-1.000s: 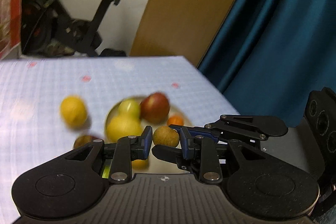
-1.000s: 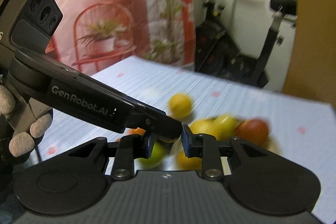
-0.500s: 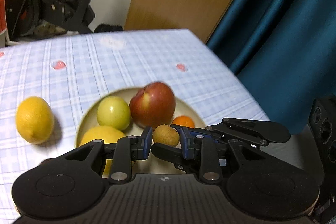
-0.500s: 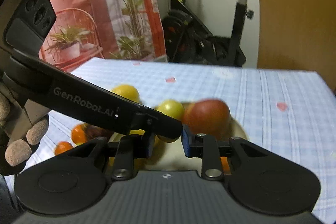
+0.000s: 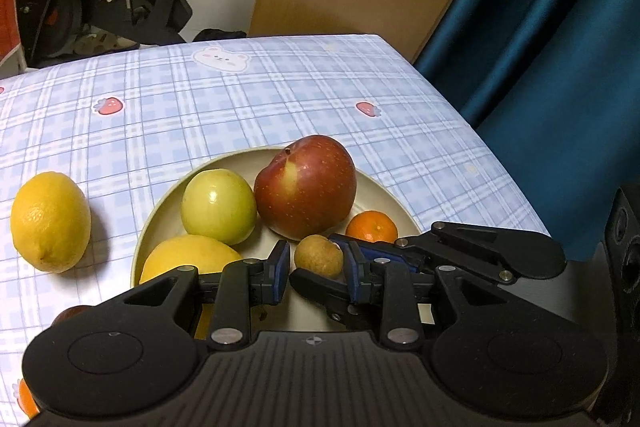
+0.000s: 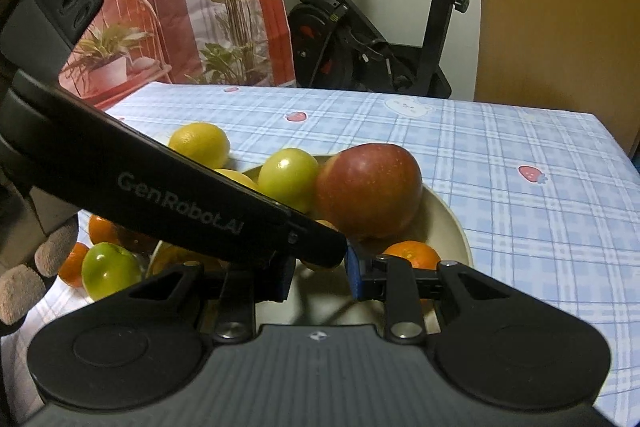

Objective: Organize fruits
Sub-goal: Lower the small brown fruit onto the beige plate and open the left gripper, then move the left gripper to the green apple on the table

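The left tongs point(image 5: 316, 265) pinch a small brown fruit point(image 5: 319, 255) over the plate's point(image 5: 384, 187) near side, right tongs point(image 6: 320, 273) narrow, apparently empty; next, I judge, release it there.

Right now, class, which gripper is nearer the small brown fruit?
Left. The left gripper holds the small brown fruit between its pads above the plate; the right gripper lies alongside, on its right.

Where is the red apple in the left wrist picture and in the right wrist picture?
Left wrist view: red apple at centre, on the plate, right of the green fruit.
Right wrist view: red apple at centre, on the same plate.
Shared landmark: the small orange just below the apple.
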Demonstrator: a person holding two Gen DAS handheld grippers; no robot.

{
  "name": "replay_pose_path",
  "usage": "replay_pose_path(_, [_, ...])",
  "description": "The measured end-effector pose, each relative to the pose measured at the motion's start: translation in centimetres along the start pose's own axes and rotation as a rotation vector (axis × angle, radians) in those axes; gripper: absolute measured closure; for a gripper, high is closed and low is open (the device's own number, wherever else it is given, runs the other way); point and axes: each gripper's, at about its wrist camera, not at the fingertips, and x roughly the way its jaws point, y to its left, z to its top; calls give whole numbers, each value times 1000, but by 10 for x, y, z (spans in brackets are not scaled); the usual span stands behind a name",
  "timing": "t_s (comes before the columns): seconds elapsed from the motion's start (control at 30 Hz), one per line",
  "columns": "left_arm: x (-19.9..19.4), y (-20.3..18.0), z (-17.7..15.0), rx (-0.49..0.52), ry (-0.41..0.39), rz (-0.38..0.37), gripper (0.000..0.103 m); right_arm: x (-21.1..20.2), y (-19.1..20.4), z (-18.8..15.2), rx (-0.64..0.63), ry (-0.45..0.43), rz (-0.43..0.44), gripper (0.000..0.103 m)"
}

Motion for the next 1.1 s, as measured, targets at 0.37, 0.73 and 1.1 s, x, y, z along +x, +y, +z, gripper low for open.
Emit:
replay_pose_path(0.37, [-43, 7, 1, -27, -71, -8, 47, -9, 2, 1, -41, 16, -41, 71])
replay_pose_path(0.73, [-127, 39, -9, -28, -196, 51, 46, -53, 16, 6, -22, -37, 22, 65])
replay_pose_path(1.1, [-202, 85, -30, -43, -336, 332, 46, -50, 64, 26, -56, -55, 108, 65])
